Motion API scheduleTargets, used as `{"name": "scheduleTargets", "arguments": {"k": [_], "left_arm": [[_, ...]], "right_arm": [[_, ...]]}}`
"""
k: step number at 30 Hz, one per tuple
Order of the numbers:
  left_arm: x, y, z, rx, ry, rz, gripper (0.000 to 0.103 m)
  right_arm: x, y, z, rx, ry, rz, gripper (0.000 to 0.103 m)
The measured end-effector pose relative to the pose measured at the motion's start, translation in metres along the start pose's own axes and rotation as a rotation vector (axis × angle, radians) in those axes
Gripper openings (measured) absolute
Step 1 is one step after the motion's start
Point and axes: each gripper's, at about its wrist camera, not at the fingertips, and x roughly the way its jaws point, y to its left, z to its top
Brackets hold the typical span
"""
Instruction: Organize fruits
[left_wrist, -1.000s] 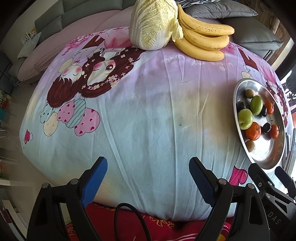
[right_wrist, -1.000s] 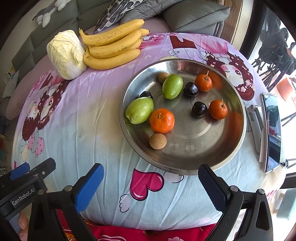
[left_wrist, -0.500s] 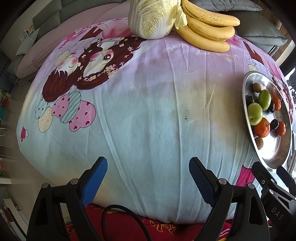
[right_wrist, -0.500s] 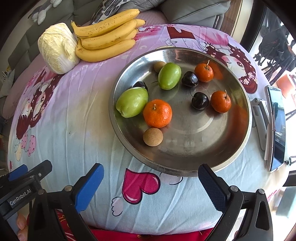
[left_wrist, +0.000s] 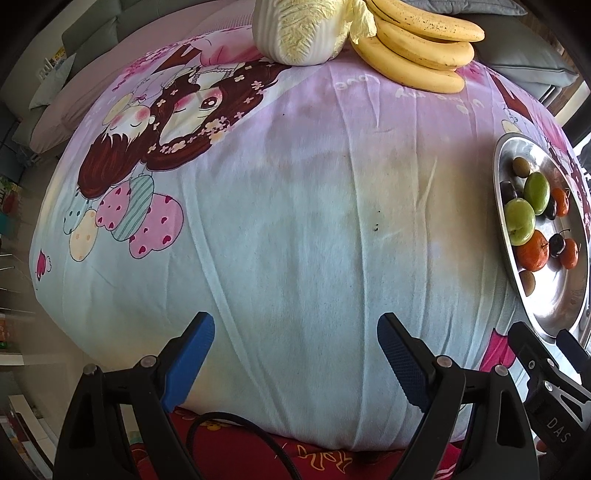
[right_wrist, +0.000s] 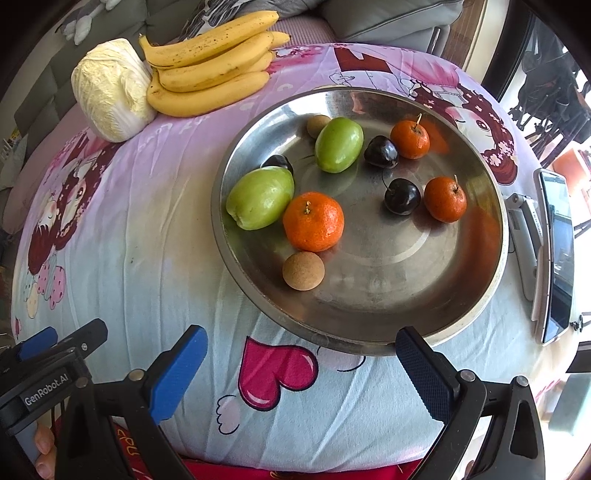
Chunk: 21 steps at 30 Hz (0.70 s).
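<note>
Fruits (right_wrist: 313, 220), green, orange and dark, sit mid-frame in a shiny tray (right_wrist: 369, 332); both grippers (left_wrist: 295, 354) (right_wrist: 301, 363) gape, holding nothing.

A soft, matt printed cloth (right_wrist: 155, 280) with fine wrinkles covers the desk. The round tray (right_wrist: 495, 206) is brushed metal, shiny and scuffed, mirroring the fruit. The tangerines (right_wrist: 313, 220) have dimpled, slightly glossy peel; the cherries (right_wrist: 402, 196) are smooth and highly glossy; the green fruits (right_wrist: 260, 197) look waxy smooth. The brown ball (right_wrist: 303, 270) has a rough, cork-like matt skin. The bananas (right_wrist: 210, 70) are smooth and speckled, the cabbage (right_wrist: 110, 90) crinkled and matt. The fingers (right_wrist: 177, 373) carry ribbed blue pads on black matt plastic. The phone (right_wrist: 557, 254) screen is glossy glass
</note>
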Motion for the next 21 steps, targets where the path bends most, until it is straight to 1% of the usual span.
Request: {"name": "scheduleTargets", "arguments": {"k": [21], "left_arm": [[0.0048,0.0038,0.0021,-0.009,0.014,-0.005,0.090]], "right_arm": [[0.0007,-0.0053,0.0005,0.005,-0.002,-0.005,0.103]]}}
